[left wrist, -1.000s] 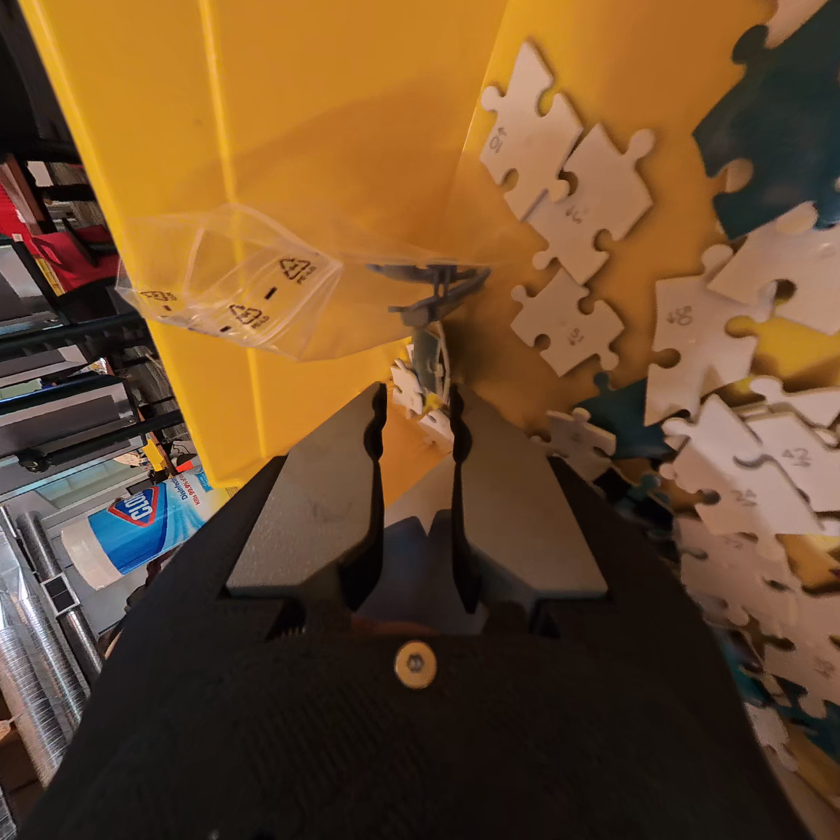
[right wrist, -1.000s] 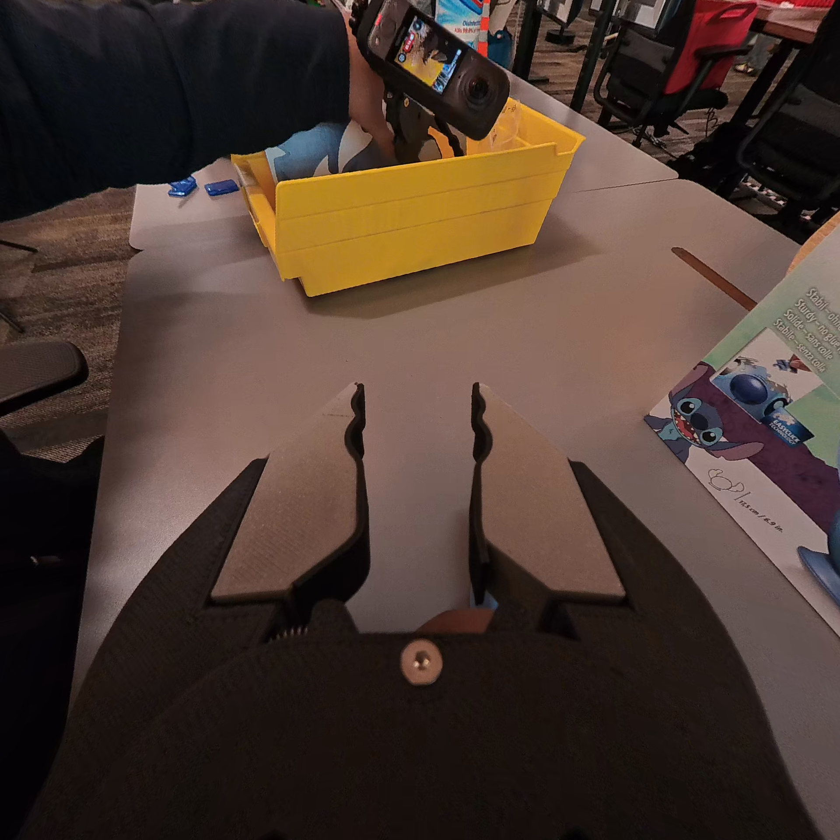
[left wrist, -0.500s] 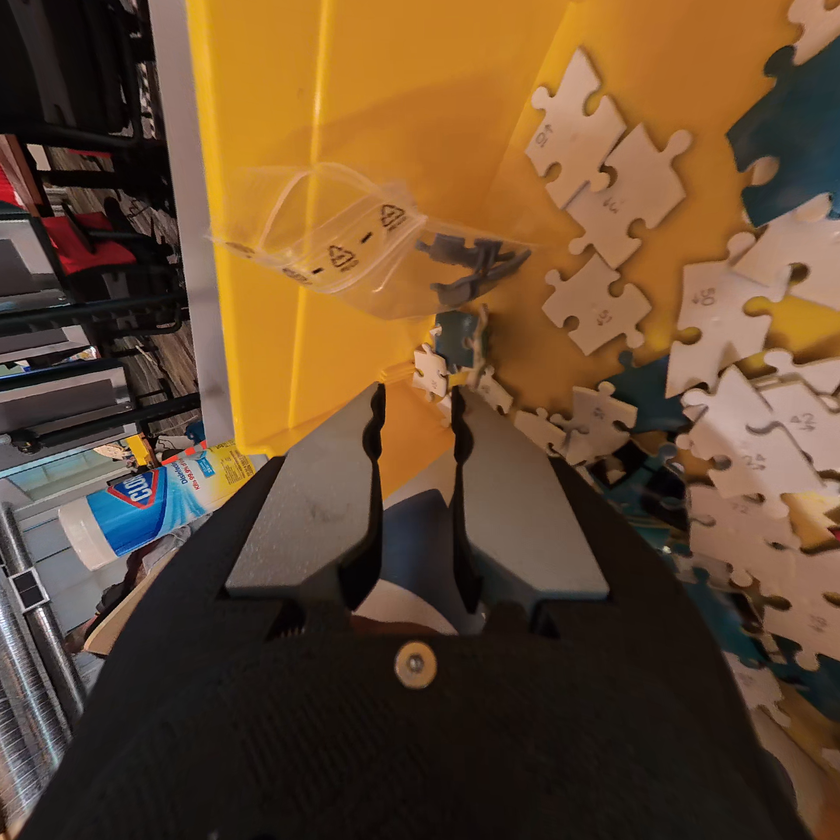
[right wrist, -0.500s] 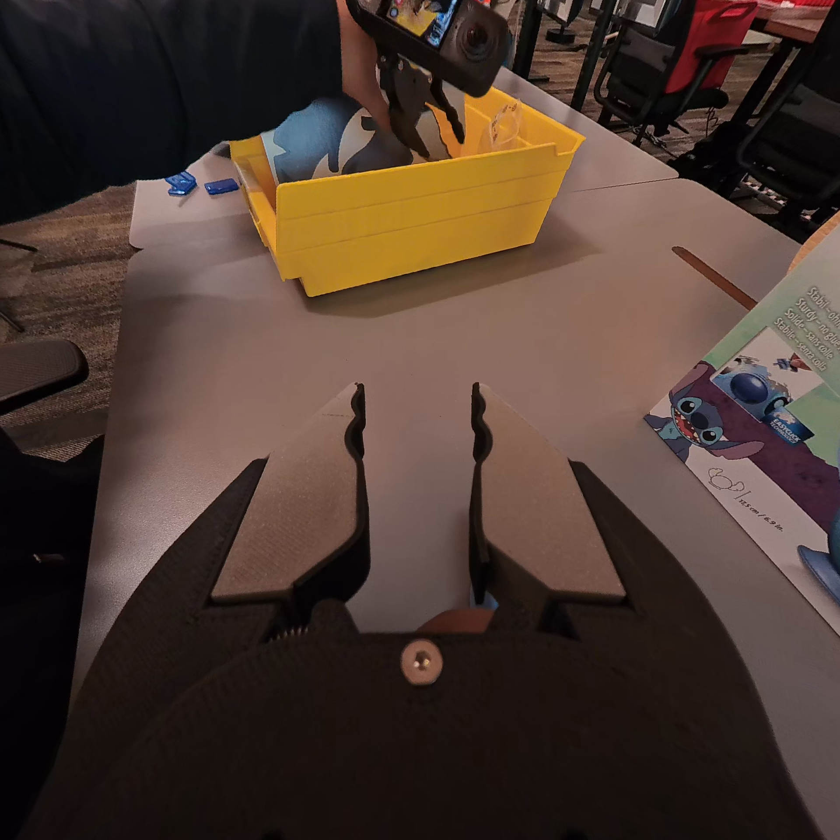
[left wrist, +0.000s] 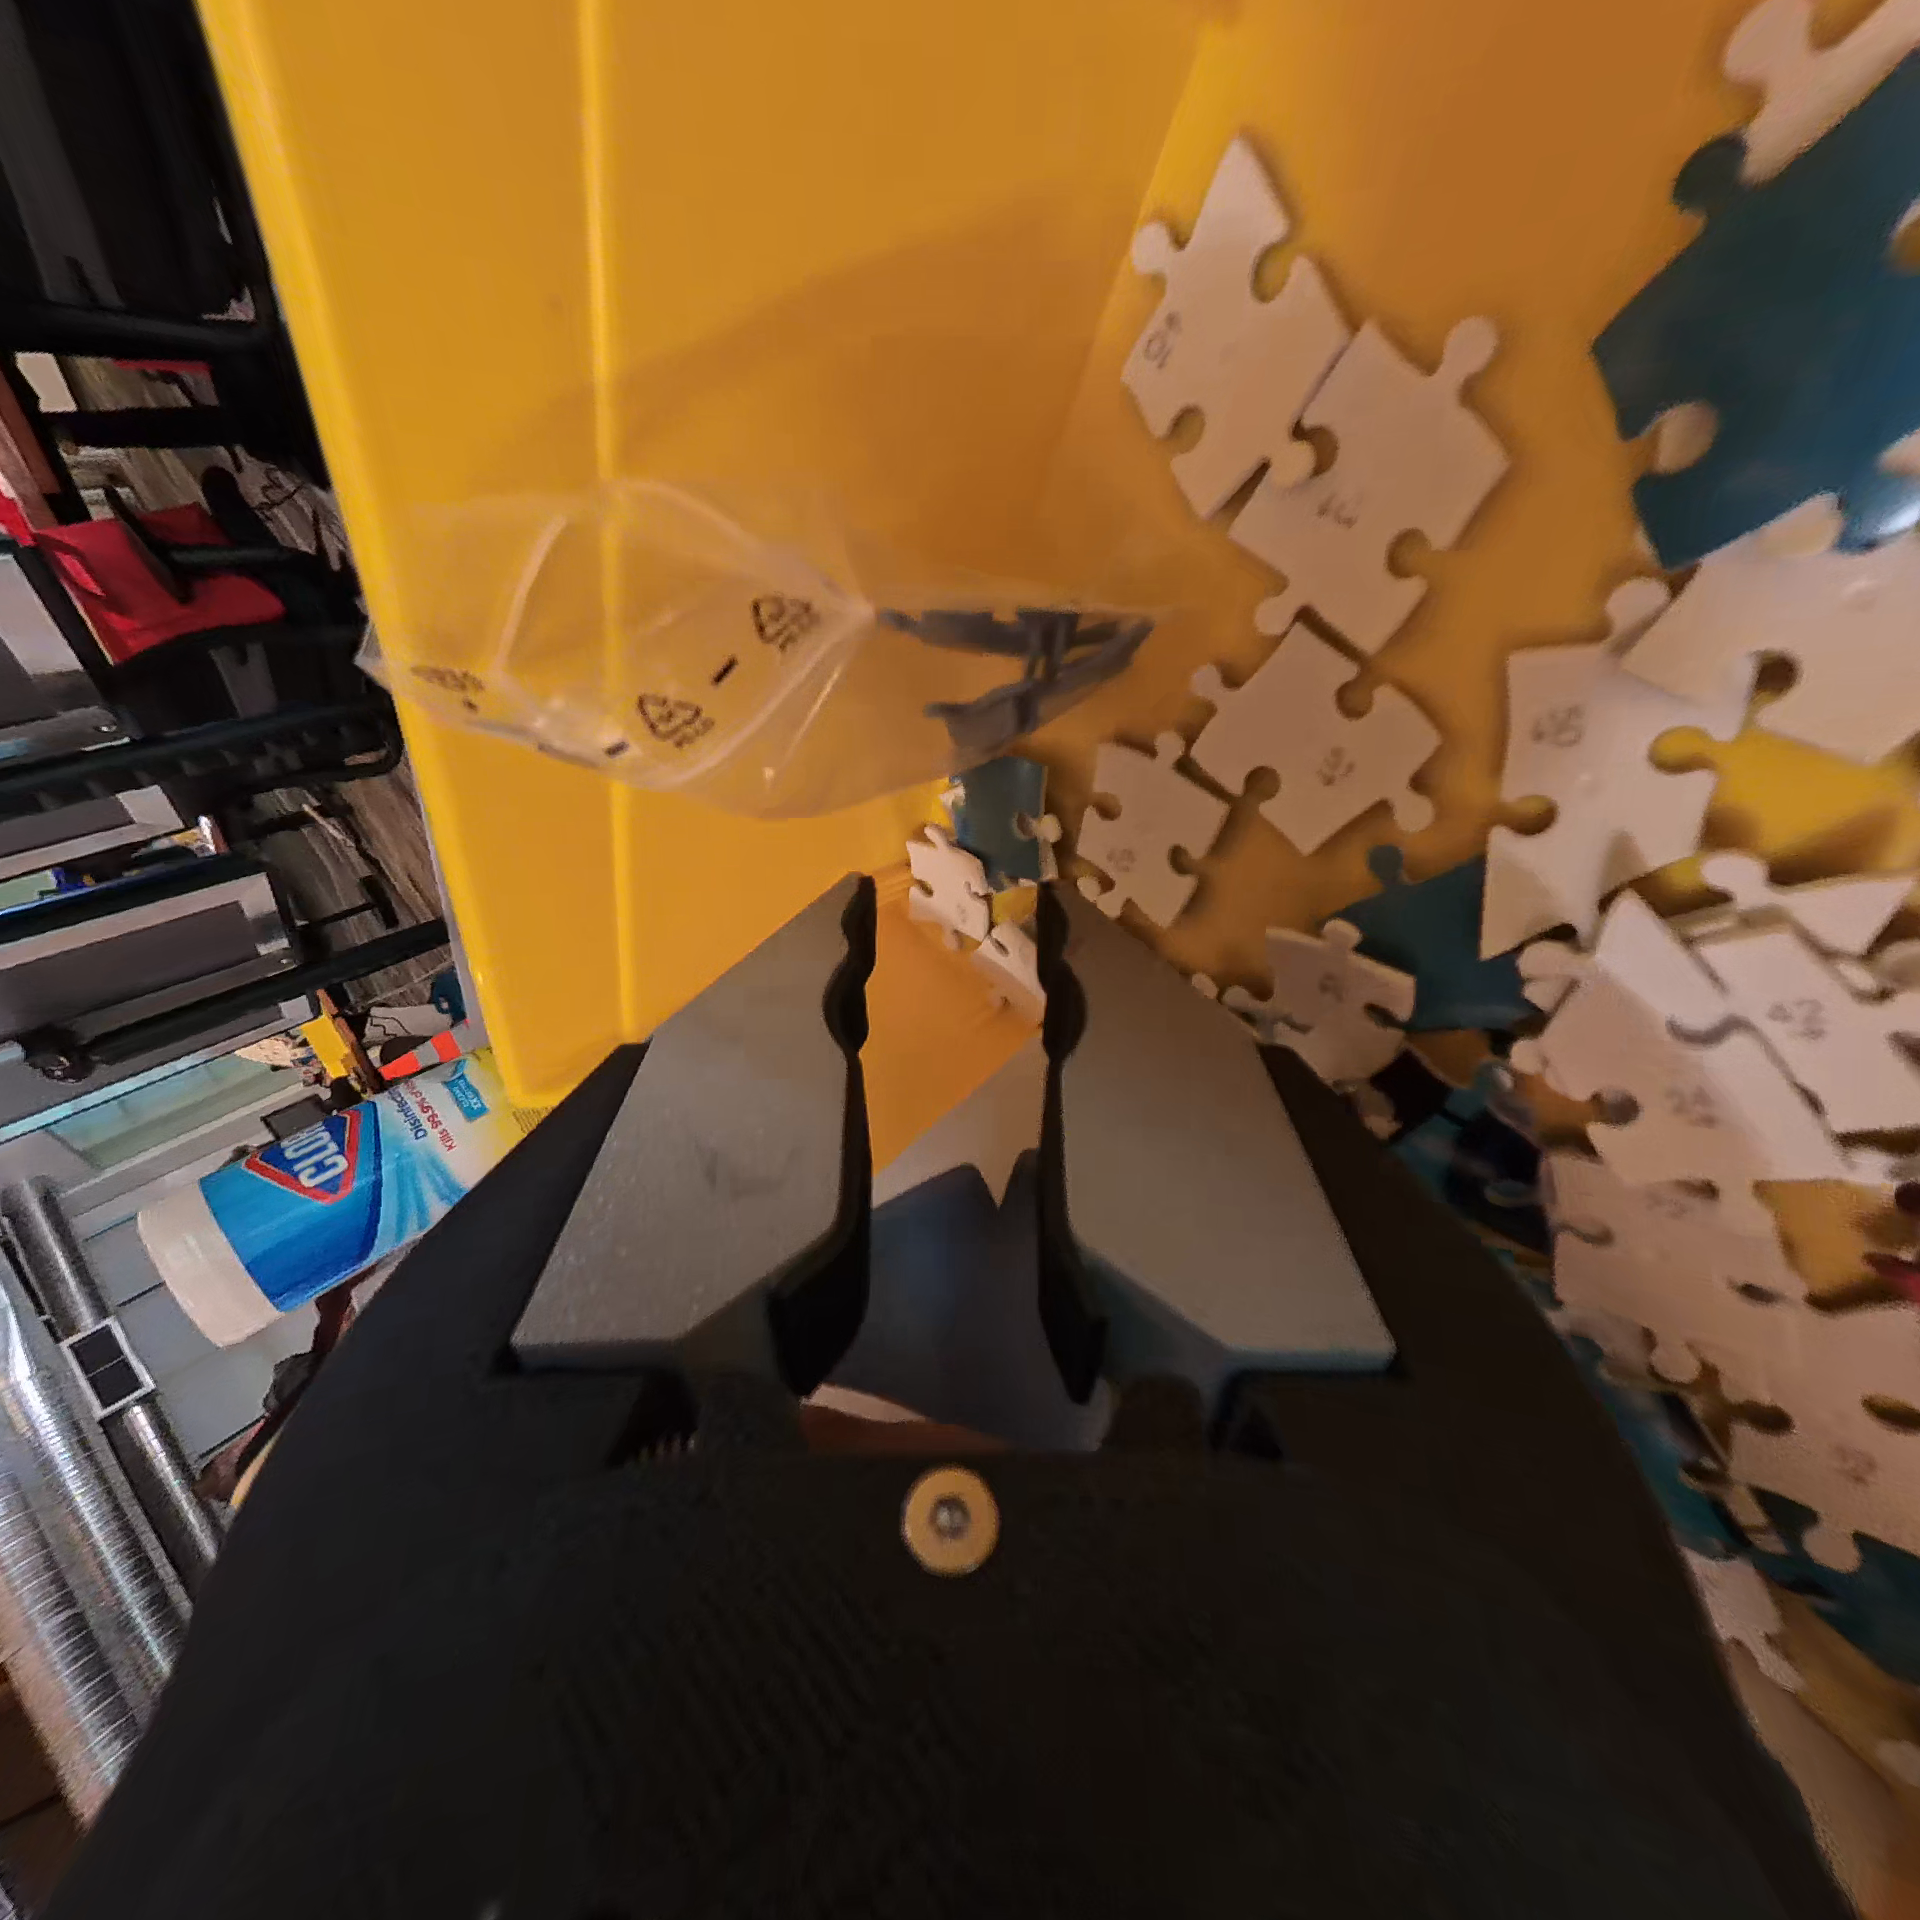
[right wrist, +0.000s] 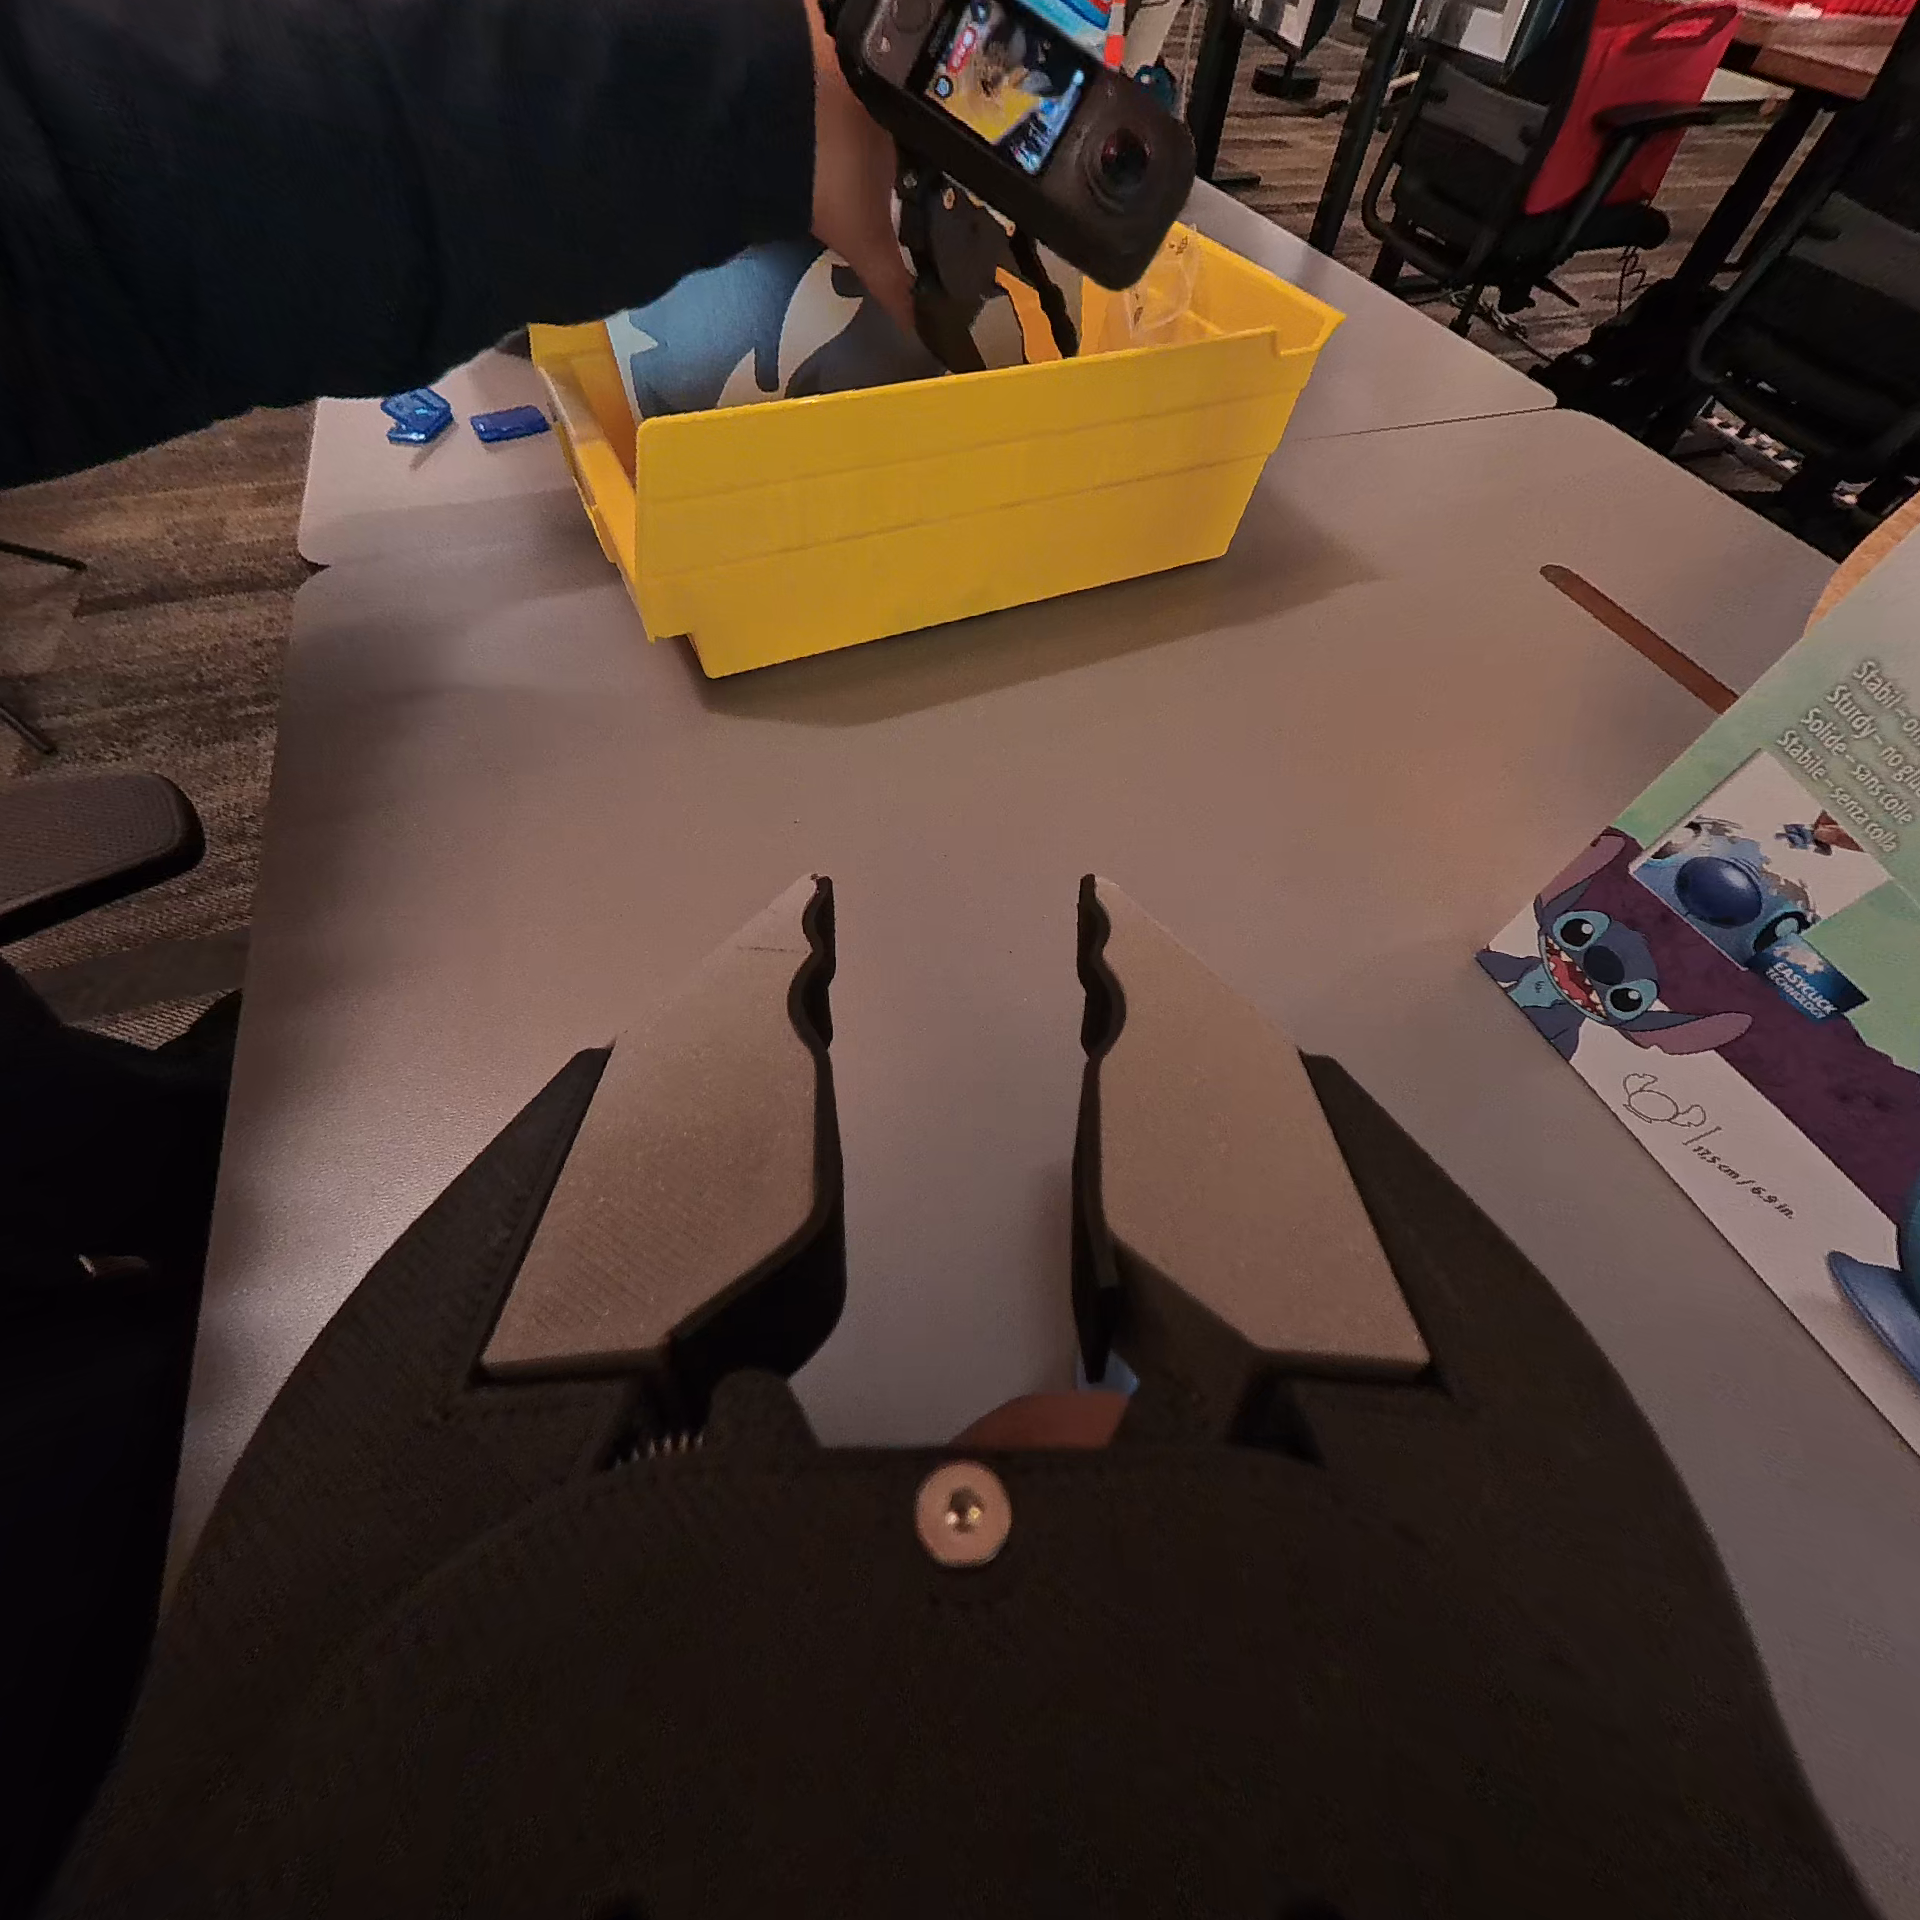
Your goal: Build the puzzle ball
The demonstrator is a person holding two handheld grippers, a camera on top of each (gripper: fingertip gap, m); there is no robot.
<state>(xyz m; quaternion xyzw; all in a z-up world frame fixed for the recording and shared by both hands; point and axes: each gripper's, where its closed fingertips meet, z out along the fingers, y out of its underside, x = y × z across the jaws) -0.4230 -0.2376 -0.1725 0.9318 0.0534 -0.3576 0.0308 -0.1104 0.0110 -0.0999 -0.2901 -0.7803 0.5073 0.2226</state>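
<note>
Many thin, light, stiff puzzle pieces point(left wrist: 1314, 727) lie ahead of the left gripper point(left wrist: 951, 914), whose slightly parted fingers hold nothing and should pinch edges, while the right gripper point(right wrist: 951, 904) hangs spread, empty.

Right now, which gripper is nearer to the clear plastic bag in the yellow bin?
Left. The left gripper is inside the yellow bin, just short of the clear plastic bag. The right gripper hovers over the table, outside it.
</note>
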